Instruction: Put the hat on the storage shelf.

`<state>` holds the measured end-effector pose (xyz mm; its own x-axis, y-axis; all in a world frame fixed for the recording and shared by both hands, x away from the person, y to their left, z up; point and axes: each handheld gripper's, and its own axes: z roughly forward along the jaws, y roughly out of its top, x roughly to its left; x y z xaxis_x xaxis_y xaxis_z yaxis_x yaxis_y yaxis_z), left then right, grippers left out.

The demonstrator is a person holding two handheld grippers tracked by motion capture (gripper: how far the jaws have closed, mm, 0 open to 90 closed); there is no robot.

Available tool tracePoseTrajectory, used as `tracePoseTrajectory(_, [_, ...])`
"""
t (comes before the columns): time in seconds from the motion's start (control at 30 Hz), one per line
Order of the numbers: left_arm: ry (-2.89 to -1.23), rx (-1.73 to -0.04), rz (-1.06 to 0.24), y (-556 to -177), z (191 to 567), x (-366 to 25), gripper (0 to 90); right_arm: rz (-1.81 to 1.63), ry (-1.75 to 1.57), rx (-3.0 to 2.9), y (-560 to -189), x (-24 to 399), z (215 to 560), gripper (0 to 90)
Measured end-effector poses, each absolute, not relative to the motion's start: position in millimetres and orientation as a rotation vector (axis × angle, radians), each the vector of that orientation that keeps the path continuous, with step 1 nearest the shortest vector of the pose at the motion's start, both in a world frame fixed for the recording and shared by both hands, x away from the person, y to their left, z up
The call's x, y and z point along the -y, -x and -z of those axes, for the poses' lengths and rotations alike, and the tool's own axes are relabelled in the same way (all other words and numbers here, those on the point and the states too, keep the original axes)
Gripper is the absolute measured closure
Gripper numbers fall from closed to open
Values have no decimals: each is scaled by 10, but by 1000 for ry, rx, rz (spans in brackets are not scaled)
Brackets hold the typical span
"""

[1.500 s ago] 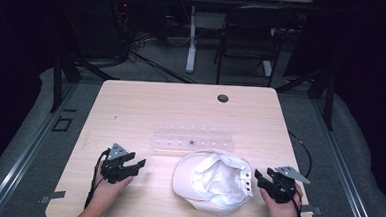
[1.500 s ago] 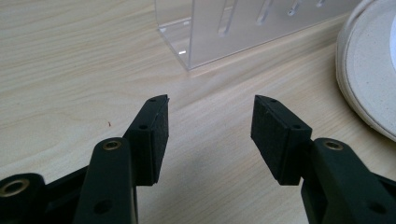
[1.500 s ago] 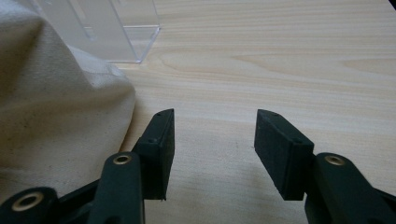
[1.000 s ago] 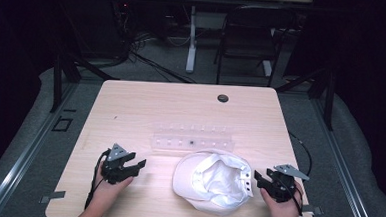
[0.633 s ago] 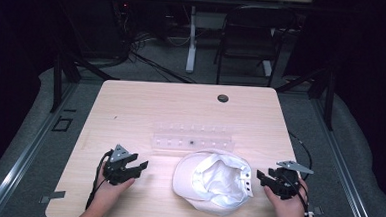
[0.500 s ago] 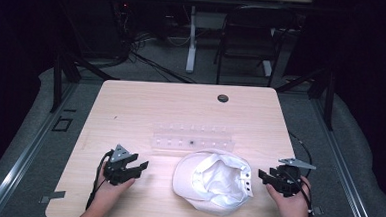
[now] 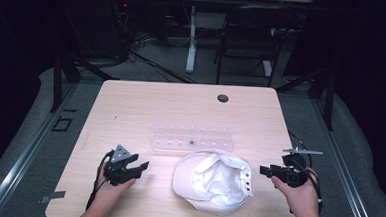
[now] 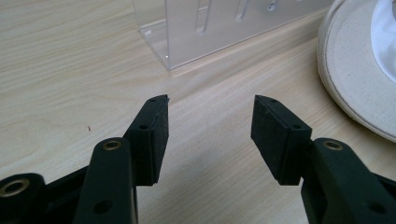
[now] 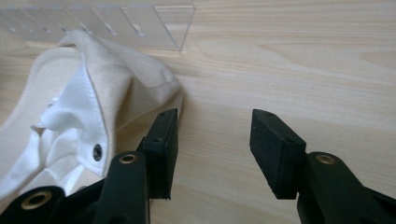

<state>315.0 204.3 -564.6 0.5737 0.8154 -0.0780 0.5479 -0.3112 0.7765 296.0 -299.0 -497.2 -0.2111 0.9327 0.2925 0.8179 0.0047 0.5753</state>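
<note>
Lifting my right gripper [image 7: 267, 170] beside the white cap [image 7: 212, 182], I'd just narrowed its still-empty jaws slightly; my left gripper [image 7: 140, 165] waited, jaws wide. The cap lay upturned on the surface [image 7: 141, 106], ungrasped.

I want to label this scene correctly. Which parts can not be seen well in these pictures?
- White cap: its outer side lies against the table, hidden in the high view.
- Cap in the left gripper view: cut off by the right edge.
- Clear plastic rack: its slots look too small in the high view; both gripper views cut it at the top edge.
</note>
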Motion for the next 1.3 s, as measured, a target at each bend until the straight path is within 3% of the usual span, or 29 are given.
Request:
tracePoseTrajectory(0.5, [-2007,-1089,-423,-3149,5651,-2037,471,-892,-1851,-2226,-3059,2803,4773,569])
tracePoseTrajectory(0.93, [-2013,-1080,-425,-3145,5651,-2029,471,-892,-1977,-2335,-3127,2686,4660,513])
tracePoseTrajectory(1.3, [-2010,-1081,-424,-3140,5655,-2016,471,-888,-2036,-2410,-3094,2598,4772,472])
